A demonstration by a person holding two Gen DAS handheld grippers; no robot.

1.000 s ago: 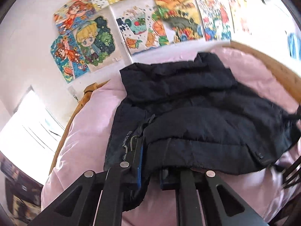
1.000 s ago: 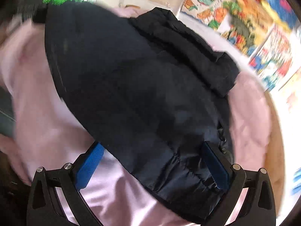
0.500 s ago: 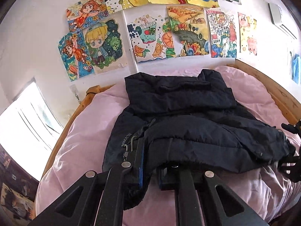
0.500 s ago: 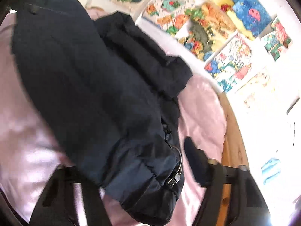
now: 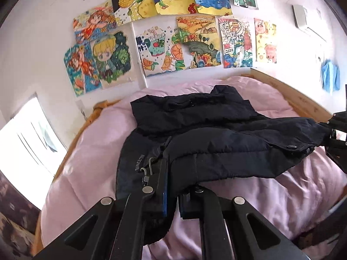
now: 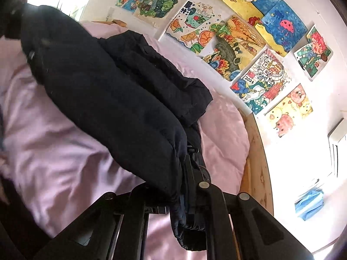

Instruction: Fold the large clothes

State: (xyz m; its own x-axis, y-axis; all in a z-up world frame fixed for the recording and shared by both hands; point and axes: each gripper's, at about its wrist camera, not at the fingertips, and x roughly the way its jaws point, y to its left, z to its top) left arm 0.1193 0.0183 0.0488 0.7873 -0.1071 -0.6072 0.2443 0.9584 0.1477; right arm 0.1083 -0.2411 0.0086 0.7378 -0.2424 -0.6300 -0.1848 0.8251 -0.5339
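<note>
Since the earlier frames, the right gripper (image 6: 184, 195) has been closed from wide open onto the hem of the dark jacket (image 5: 216, 151), and both hem corners have been lifted off the pink bedspread (image 5: 91, 156). At the left, the left gripper (image 5: 173, 197) is seen clamped on the jacket hem beside the zipper; across the middle, the jacket is stretched over the bed with its collar end lying toward the wall of drawings (image 5: 195, 41). At the right, the other hem corner is pinched between the right gripper's closed jaws, near the wooden bed frame (image 6: 258, 156).
</note>
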